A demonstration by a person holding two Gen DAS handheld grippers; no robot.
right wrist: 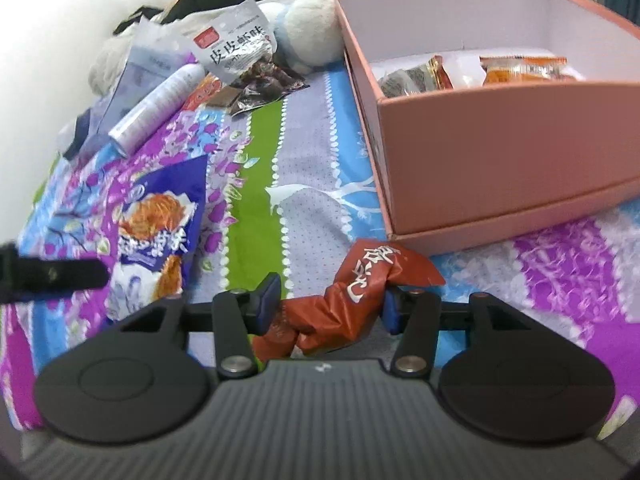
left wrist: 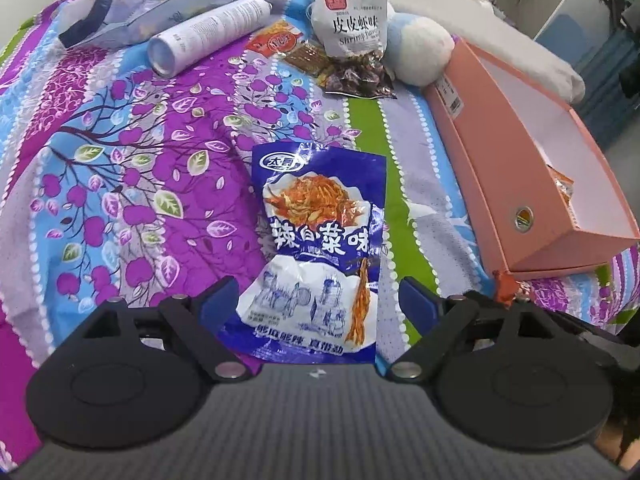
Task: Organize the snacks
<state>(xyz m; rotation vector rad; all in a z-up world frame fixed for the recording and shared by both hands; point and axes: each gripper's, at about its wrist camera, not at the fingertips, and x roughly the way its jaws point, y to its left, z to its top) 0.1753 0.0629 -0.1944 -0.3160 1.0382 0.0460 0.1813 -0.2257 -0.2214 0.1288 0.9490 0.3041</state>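
Right wrist view: right gripper point(right wrist: 326, 306) pinches a red packet point(right wrist: 360, 292), probably bound for the pink box point(right wrist: 500, 152) just beyond. Left gripper point(left wrist: 318, 304) gapes wide around a blue packet point(left wrist: 316, 240) lying loose on the bedspread point(left wrist: 140, 160).

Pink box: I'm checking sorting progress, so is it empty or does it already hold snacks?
Partly filled. The open pink box holds several orange and silver snack packets at its far end.

Right gripper point(right wrist: 328, 308) jaws clamp red packet point(right wrist: 352, 300) near pink box point(right wrist: 500, 152)
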